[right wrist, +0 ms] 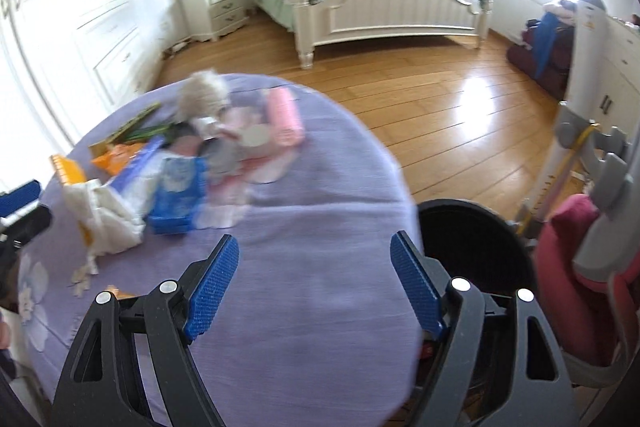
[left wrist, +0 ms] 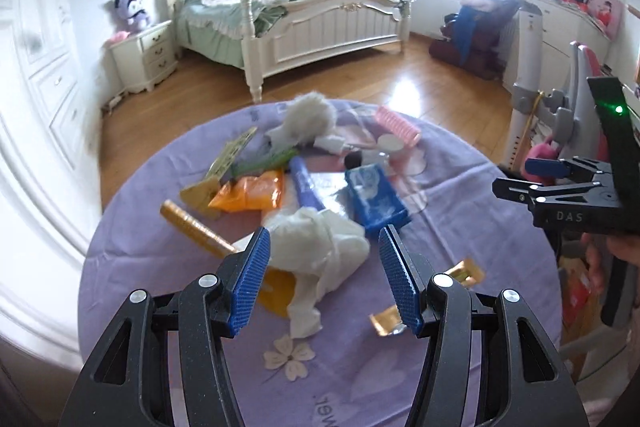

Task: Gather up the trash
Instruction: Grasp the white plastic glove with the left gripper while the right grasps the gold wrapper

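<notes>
A round table with a purple cloth [left wrist: 460,187] holds a pile of trash. A crumpled white tissue [left wrist: 320,247] lies between the fingers of my open left gripper [left wrist: 326,283], which hovers over it. Around it lie an orange wrapper [left wrist: 252,193], a blue packet [left wrist: 376,195], a purple tube [left wrist: 306,187], a gold stick [left wrist: 196,229] and gold scraps [left wrist: 466,273]. My right gripper [right wrist: 316,287] is open and empty over the bare cloth [right wrist: 320,211] near the table's right edge; it also shows in the left wrist view [left wrist: 520,183]. A black bin [right wrist: 476,247] stands right of the table.
A pink roller [left wrist: 398,125], a white fluffy ball [left wrist: 310,117] and a white cap [left wrist: 390,143] lie at the table's far side. Behind are wooden floor [right wrist: 440,99], a white bed [left wrist: 320,23], a nightstand [left wrist: 146,55]. A pink and grey chair [right wrist: 580,259] stands at the right.
</notes>
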A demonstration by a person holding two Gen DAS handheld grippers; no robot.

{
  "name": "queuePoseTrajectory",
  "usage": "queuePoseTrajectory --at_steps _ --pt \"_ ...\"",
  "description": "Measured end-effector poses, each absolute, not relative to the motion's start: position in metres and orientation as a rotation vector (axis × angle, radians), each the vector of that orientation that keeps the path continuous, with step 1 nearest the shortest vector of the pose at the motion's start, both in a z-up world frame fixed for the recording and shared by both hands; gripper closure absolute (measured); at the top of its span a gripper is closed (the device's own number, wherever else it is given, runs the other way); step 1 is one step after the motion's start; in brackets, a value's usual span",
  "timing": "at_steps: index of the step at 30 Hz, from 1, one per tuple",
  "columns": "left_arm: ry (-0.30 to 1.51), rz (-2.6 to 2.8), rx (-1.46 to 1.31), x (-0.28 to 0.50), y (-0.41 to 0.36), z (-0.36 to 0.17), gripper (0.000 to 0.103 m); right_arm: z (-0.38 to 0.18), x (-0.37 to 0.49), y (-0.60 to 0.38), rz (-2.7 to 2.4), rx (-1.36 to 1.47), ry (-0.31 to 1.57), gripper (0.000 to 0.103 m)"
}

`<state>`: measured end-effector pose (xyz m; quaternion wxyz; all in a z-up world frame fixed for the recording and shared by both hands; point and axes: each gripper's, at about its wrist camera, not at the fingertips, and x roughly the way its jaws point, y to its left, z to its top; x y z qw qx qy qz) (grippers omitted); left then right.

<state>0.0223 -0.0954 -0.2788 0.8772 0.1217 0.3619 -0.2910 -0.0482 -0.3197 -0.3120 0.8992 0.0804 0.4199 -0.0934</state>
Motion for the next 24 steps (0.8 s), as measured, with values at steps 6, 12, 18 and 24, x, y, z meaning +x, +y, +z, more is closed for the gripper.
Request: queuePoseTrajectory --at_steps 6,12,18,24 --pt "0.814 -0.624 0.286 0.047 -0.113 -0.314 0.048 -0.306 -0.054 -0.295 -0.138 0.134 0.878 0.025" --pt "0.862 -0.692 0.276 0.049 -0.113 -0.325 0.096 -0.315 -0.048 -0.272 0.028 0.083 0.925 0.025" --pt "0.802 -0.673 0.264 0.038 -0.095 -0.297 0.096 -0.331 -0.034 -0.221 0.237 -0.146 0.982 0.026" --pt "0.769 -0.652 0.24 0.027 -0.083 -0.275 0.096 -0.355 -0.025 -0.197 0.356 -0.265 1.079 0.069"
